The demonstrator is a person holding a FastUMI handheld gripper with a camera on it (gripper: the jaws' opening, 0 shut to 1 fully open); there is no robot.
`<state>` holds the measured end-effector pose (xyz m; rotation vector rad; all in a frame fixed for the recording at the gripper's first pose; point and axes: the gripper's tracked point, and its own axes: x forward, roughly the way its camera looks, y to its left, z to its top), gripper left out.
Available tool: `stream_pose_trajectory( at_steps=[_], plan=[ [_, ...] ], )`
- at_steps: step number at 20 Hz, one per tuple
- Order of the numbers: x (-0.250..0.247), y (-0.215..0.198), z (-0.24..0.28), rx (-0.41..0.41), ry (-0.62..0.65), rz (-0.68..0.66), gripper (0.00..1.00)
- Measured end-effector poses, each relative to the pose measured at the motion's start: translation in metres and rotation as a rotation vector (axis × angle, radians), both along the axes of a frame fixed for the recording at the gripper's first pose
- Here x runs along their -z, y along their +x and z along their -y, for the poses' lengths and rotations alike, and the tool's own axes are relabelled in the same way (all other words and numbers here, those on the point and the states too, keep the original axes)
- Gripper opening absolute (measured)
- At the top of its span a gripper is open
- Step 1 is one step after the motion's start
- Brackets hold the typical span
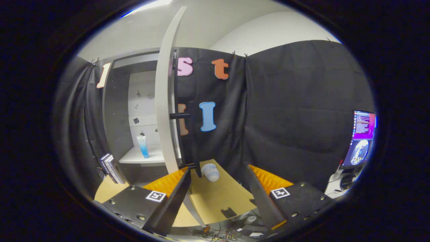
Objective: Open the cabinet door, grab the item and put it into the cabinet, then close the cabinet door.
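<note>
The white cabinet door stands open and is seen edge-on, its black handle sticking out to the right. Inside the cabinet, a blue and white tube stands upright on the white shelf. A small grey-blue plush toy lies on the wooden table by the foot of the door, just ahead of the fingers. My gripper is open above the table's near edge with nothing between its fingers. The left finger lines up with the door's lower edge.
A few books lean at the cabinet's lower left. A small black piece lies near the table's front edge, with cables and gear on the floor below. A lit monitor stands far right against the black cloth wall.
</note>
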<state>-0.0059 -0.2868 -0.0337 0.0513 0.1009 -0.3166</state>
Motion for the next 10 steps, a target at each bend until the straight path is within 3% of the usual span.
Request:
stream_pose_trajectory(
  at_steps=[10],
  plan=[
    [0.006, 0.014, -0.101, -0.264, 0.031, 0.002, 0.98]
  ],
)
